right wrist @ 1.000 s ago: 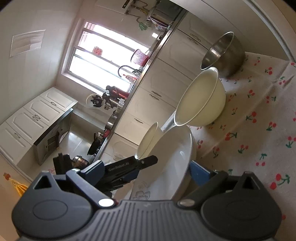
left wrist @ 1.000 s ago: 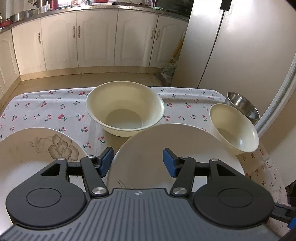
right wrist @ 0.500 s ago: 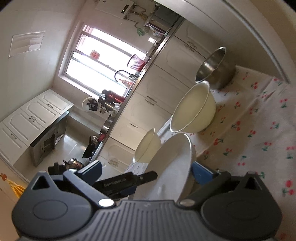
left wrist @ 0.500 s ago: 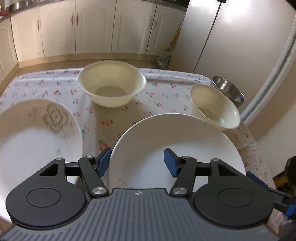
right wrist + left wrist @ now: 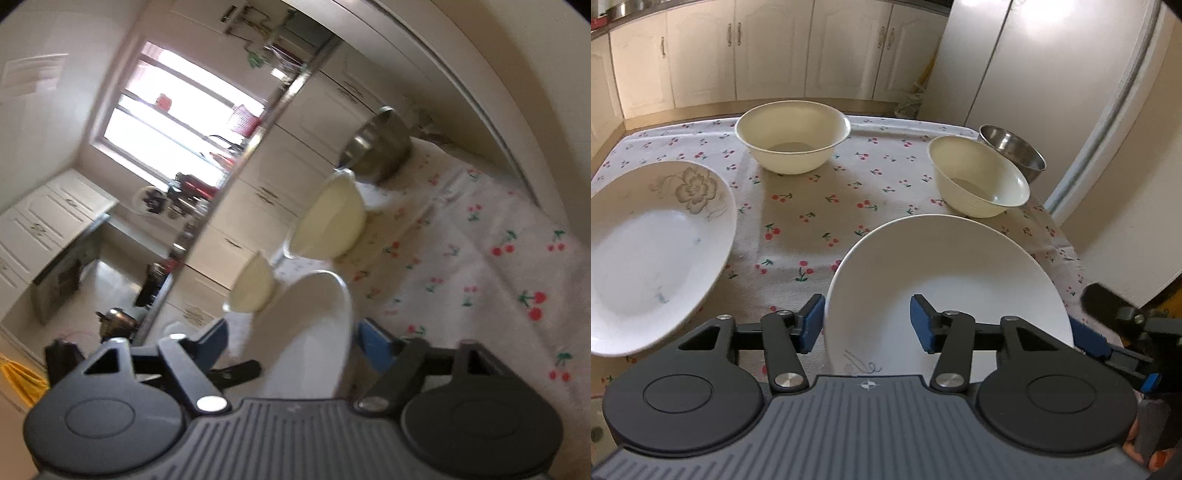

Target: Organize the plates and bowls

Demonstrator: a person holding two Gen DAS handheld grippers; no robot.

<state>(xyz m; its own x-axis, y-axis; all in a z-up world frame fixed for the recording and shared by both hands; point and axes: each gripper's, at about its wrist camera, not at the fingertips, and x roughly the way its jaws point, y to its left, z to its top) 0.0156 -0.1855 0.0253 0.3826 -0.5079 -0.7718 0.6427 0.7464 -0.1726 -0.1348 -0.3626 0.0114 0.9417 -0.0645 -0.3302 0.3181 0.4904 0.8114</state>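
Note:
A plain white plate (image 5: pixel 945 280) hovers over the near right of the table, held at its right rim by my right gripper (image 5: pixel 291 341); it shows edge-on in the right wrist view (image 5: pixel 314 332). My left gripper (image 5: pixel 866 321) is open and empty just above the plate's near edge. A white plate with a grey flower (image 5: pixel 653 243) lies at the left. A large cream bowl (image 5: pixel 792 142) stands at the back middle. A smaller cream bowl (image 5: pixel 977 181) stands at the right. A steel bowl (image 5: pixel 1012 151) stands behind it.
The table has a white cloth with red cherries (image 5: pixel 812 221); its right edge drops off near a white fridge (image 5: pixel 1052 74). Cream kitchen cabinets (image 5: pixel 738 55) stand beyond the far edge. The other gripper's body (image 5: pixel 1126 325) shows at the right.
Both grippers and the white plate have risen and drawn back from the table. The bowls now look farther away. The flowered plate shows more fully at the left.

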